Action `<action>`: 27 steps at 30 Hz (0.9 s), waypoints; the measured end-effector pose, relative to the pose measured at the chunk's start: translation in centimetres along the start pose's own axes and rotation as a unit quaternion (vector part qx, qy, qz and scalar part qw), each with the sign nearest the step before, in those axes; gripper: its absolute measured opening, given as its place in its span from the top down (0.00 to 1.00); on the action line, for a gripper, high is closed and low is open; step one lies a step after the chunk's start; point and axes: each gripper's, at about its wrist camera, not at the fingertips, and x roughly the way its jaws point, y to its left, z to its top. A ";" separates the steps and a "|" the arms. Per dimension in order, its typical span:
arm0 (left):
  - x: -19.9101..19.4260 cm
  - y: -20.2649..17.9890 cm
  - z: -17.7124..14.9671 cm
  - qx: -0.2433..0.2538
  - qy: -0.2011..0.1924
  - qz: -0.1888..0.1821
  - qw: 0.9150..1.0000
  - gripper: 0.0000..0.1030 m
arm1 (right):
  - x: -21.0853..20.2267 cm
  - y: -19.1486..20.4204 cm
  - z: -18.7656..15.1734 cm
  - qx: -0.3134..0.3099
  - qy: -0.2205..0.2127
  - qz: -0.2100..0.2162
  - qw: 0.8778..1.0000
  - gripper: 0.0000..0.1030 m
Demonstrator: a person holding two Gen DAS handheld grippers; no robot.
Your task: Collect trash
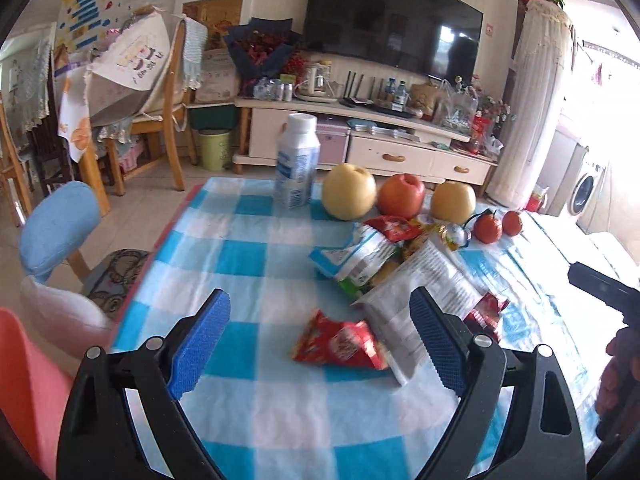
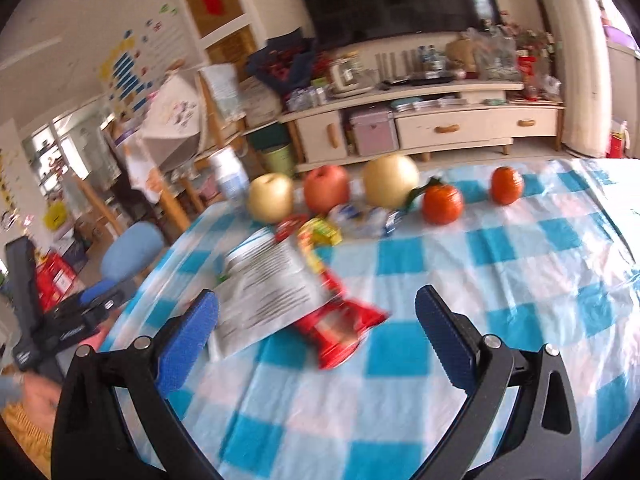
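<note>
A pile of snack wrappers lies mid-table on the blue-checked cloth (image 1: pixel 240 256). A red wrapper (image 1: pixel 340 346) lies nearest, between the fingers of my open, empty left gripper (image 1: pixel 320 320). A large silver-white wrapper (image 1: pixel 416 300) lies beside it, with a blue-white one (image 1: pixel 356 256) behind. In the right wrist view my right gripper (image 2: pixel 318 312) is open and empty above the table, with another red wrapper (image 2: pixel 340 328) and the silver-white wrapper (image 2: pixel 272 288) in front of it. The left gripper's body (image 2: pixel 52 320) shows at the left edge.
A white bottle (image 1: pixel 296 164), two yellow pears (image 1: pixel 349 191), a red apple (image 1: pixel 401 196) and two tangerines (image 1: pixel 488 227) stand along the far side. A blue chair (image 1: pixel 60 228) is left of the table. A TV cabinet (image 1: pixel 360 136) stands behind.
</note>
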 end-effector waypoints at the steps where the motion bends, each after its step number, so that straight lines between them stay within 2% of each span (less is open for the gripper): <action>1: 0.5 -0.3 0.5 -0.006 0.002 -0.010 1.000 0.12 | 0.6 -1.0 0.5 0.014 0.002 0.002 1.000 0.04; 5: 4.1 -2.2 3.3 -0.035 0.019 -0.037 0.999 0.12 | 3.9 -3.8 2.4 0.046 0.016 -0.001 0.999 0.06; 8: 8.0 -3.7 5.5 -0.066 0.047 -0.057 0.995 0.12 | 6.7 -5.0 3.3 0.055 0.030 0.003 0.998 0.18; 15: 16.1 -6.7 7.9 -0.055 0.104 -0.011 0.993 0.17 | 12.2 -6.7 4.9 0.064 0.056 0.012 0.996 0.35; 17: 17.8 -7.2 7.8 -0.054 0.118 -0.001 0.992 0.20 | 13.4 -7.0 5.3 0.063 0.062 0.017 0.996 0.36; 25: 21.5 -7.8 7.8 -0.048 0.144 0.035 0.988 0.21 | 16.9 -6.3 5.9 0.055 0.078 0.047 0.994 0.36; 27: 22.3 -8.1 7.7 -0.037 0.149 0.050 0.987 0.23 | 17.5 -6.2 5.7 0.054 0.090 0.039 0.994 0.36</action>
